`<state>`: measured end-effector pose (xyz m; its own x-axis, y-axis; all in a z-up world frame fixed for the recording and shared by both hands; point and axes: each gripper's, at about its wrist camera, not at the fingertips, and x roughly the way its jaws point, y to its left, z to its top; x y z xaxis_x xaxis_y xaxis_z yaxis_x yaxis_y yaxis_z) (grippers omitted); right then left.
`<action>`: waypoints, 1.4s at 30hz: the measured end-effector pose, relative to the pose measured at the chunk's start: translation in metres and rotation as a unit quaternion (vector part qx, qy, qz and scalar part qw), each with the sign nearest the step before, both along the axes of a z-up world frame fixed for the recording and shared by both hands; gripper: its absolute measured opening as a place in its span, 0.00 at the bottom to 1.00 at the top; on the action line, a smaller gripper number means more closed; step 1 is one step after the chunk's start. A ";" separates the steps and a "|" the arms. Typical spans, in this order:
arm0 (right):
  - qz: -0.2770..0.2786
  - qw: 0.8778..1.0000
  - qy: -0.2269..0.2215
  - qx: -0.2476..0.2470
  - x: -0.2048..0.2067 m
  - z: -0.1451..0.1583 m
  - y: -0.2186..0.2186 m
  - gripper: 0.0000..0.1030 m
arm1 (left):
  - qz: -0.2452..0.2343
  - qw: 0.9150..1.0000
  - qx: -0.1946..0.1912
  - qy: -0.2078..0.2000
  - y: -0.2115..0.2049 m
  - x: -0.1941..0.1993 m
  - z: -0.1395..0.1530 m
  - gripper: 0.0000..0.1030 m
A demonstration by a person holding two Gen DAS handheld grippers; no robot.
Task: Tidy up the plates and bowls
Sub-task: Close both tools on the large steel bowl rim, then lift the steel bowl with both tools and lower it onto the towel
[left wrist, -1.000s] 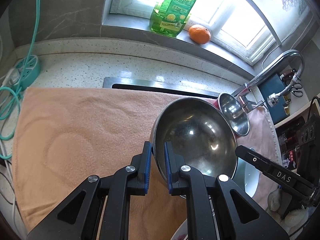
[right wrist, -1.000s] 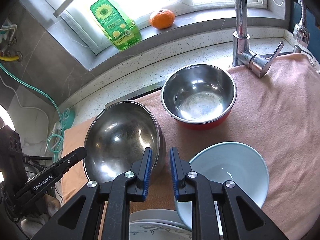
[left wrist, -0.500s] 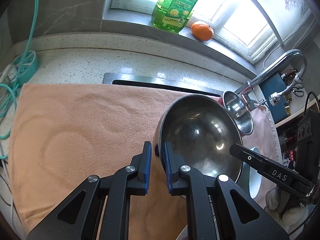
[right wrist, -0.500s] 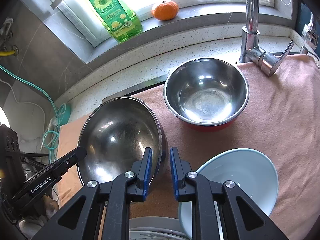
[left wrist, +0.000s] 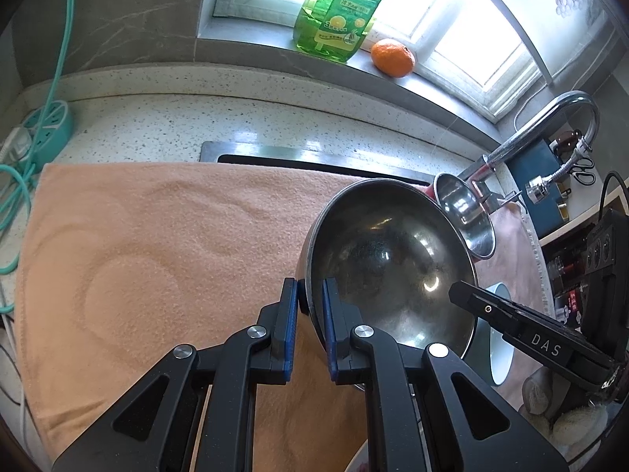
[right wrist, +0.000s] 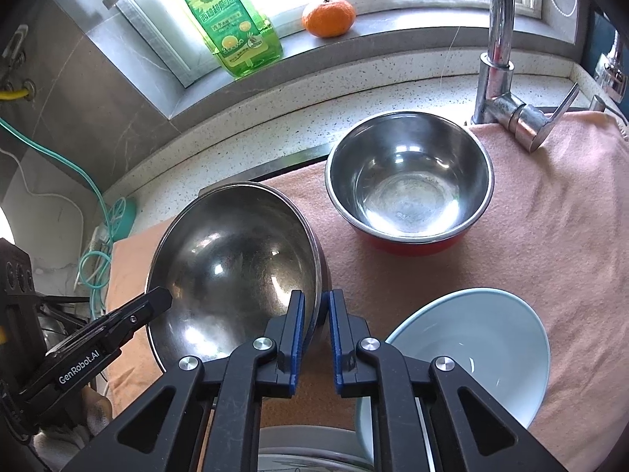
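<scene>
A large steel bowl (left wrist: 389, 263) (right wrist: 232, 275) hangs tilted above the orange towel (left wrist: 157, 259), held from both sides. My left gripper (left wrist: 308, 303) is shut on its near rim. My right gripper (right wrist: 314, 314) is shut on the opposite rim. A smaller steel bowl with a red outside (right wrist: 409, 181) (left wrist: 466, 216) stands upright on the towel (right wrist: 550, 236) near the tap. A pale blue bowl (right wrist: 475, 354) (left wrist: 499, 350) sits at the near right. The edge of a white plate (right wrist: 298, 460) shows under my right gripper.
A chrome tap (right wrist: 499, 47) (left wrist: 550, 126) rises at the back right. A green dish-soap bottle (right wrist: 228, 19) and an orange (right wrist: 328, 15) stand on the window sill. A teal power strip (left wrist: 47, 129) with cables lies at the left on the speckled counter (left wrist: 196, 118).
Both grippers have carried the large steel bowl slightly forward, toward the red-sided bowl and the window. Both grips are unchanged.
</scene>
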<state>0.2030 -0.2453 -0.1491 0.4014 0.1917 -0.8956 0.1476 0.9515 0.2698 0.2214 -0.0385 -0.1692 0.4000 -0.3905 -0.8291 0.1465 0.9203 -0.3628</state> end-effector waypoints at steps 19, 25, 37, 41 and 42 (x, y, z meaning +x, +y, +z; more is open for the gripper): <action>0.051 0.999 -0.013 0.007 -0.026 0.018 0.030 0.11 | 0.046 0.999 -0.003 -0.018 0.035 -0.044 0.021 0.10; 0.077 0.997 -0.014 0.012 -0.037 0.022 0.046 0.11 | 0.072 0.997 -0.003 -0.019 0.051 -0.065 0.024 0.10; 0.142 0.990 -0.002 0.016 -0.064 0.019 0.085 0.11 | 0.129 0.992 -0.006 -0.007 0.087 -0.118 0.021 0.10; 0.162 0.987 0.004 0.014 -0.076 0.017 0.097 0.11 | 0.146 0.989 -0.006 -0.003 0.095 -0.134 0.019 0.10; 0.167 0.986 0.006 0.014 -0.080 0.016 0.100 0.11 | 0.150 0.989 -0.006 -0.001 0.097 -0.138 0.018 0.10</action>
